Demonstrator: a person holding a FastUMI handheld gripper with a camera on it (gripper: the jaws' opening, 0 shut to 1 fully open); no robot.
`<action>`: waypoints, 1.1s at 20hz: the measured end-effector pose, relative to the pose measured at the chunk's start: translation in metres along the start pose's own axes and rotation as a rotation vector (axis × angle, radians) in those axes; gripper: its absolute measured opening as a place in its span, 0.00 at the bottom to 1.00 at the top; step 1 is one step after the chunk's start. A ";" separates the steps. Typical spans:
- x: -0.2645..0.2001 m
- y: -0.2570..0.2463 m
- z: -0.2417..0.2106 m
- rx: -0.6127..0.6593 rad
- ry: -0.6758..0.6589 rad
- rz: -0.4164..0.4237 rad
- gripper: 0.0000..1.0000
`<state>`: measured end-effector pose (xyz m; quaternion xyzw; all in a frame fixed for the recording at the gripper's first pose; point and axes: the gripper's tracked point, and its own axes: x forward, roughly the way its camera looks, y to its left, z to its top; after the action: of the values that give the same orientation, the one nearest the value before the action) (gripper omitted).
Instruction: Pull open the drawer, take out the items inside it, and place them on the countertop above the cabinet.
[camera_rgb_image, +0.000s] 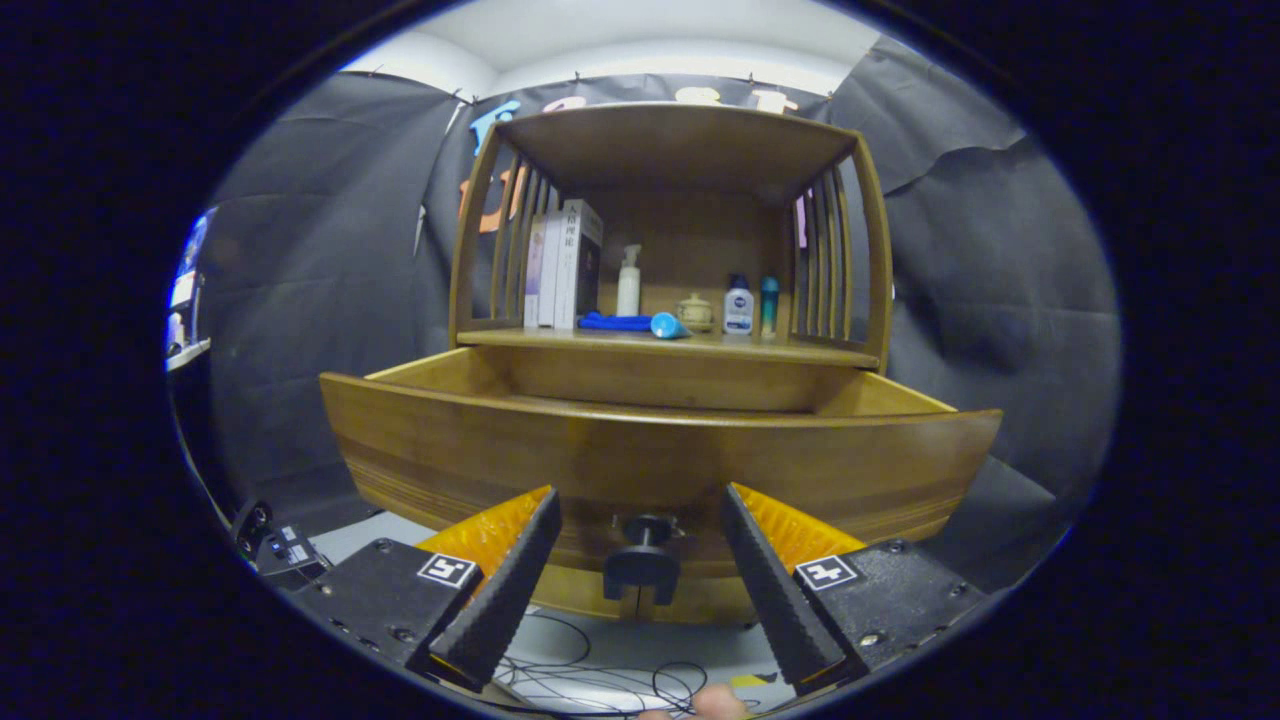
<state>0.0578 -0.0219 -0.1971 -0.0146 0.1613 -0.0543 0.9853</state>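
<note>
Tongs (640, 510) are spread, straddling the knob (645, 560) untouched; drawer (660, 460) contents are hidden behind its front, so a blind reach could snag.

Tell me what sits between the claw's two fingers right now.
In the gripper view, the open claw has the drawer's dark knob in the gap between its fingers, touched by neither; the pulled-out drawer front is just beyond.
</note>
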 end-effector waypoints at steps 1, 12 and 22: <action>0.002 -0.001 -0.002 0.008 0.006 -0.004 1.00; 0.016 0.001 -0.008 0.050 -0.012 -0.083 1.00; 0.043 0.001 0.001 0.054 -0.005 -0.084 1.00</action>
<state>0.0985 -0.0255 -0.2101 0.0050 0.1565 -0.1000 0.9826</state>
